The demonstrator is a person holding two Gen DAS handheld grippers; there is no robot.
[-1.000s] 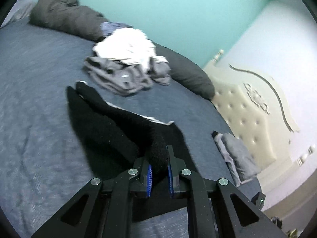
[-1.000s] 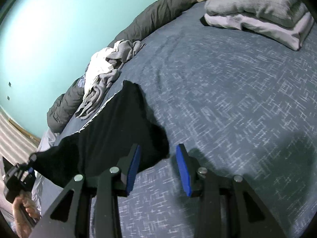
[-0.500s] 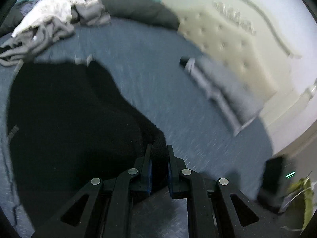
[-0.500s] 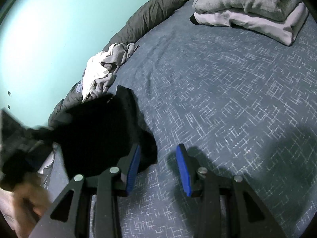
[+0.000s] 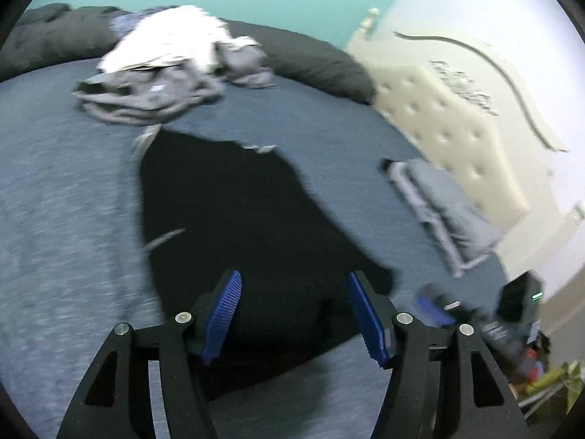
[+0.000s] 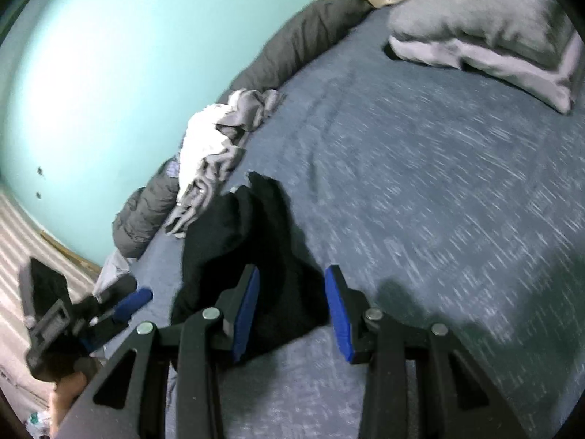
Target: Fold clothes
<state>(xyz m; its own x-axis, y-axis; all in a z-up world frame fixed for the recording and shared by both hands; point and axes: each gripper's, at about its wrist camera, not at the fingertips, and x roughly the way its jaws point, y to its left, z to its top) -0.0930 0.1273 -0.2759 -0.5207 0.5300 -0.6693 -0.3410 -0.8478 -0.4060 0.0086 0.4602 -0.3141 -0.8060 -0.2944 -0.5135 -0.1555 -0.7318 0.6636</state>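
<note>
Blue bedding covers the bed (image 5: 55, 197), where the black garment (image 5: 234, 212) lies loosely spread near the unsorted clothes pile (image 5: 164, 69). Both the left gripper (image 5: 294, 316) and right gripper (image 6: 290, 311) hover over its near edge, jaws apart and empty. A shallow pinch could catch one layer or the sheet, skewing any fold.

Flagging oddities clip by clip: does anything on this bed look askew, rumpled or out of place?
Yes. The black knit garment lies unevenly on the blue-grey bedspread, one end bunched up rather than flat. Beyond it, a heap of grey and white clothes sits crumpled and unfolded against the dark grey bolster. Nothing looks damaged or spilled.
</note>
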